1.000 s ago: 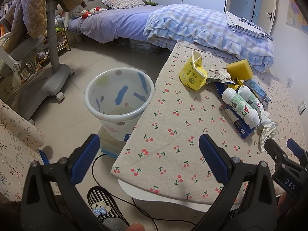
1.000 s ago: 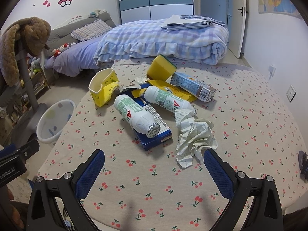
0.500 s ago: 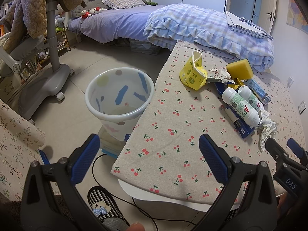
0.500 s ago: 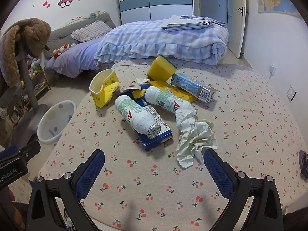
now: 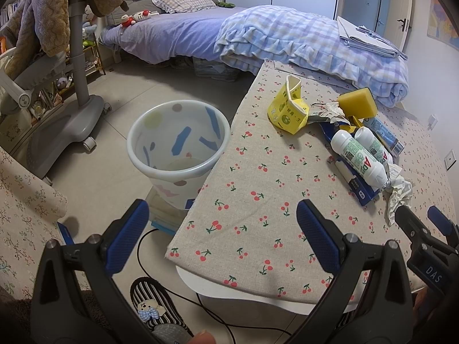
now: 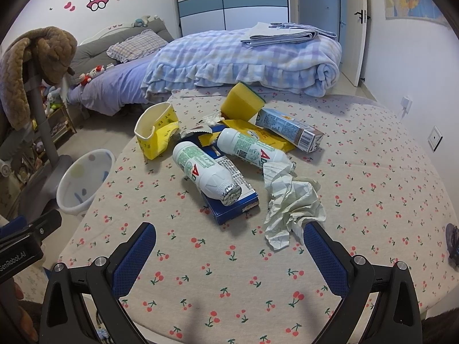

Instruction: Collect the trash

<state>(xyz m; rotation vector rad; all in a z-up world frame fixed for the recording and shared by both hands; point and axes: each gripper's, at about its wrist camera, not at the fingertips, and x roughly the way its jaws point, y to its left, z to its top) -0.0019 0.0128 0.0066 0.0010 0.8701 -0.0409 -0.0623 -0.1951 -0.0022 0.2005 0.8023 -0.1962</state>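
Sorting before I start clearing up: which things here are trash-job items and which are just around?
Job: crumpled paper, two white bottles, yellow cup, blue box, carton, bin.

Around: sponge, blanket, slipper, cable.

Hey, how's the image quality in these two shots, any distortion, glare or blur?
Left wrist view: strong fisheye bending, black corners, trash bin sharp. Right wrist view: same curvature, soft even light, small glint on the bottle's foil cap, no motion blur.
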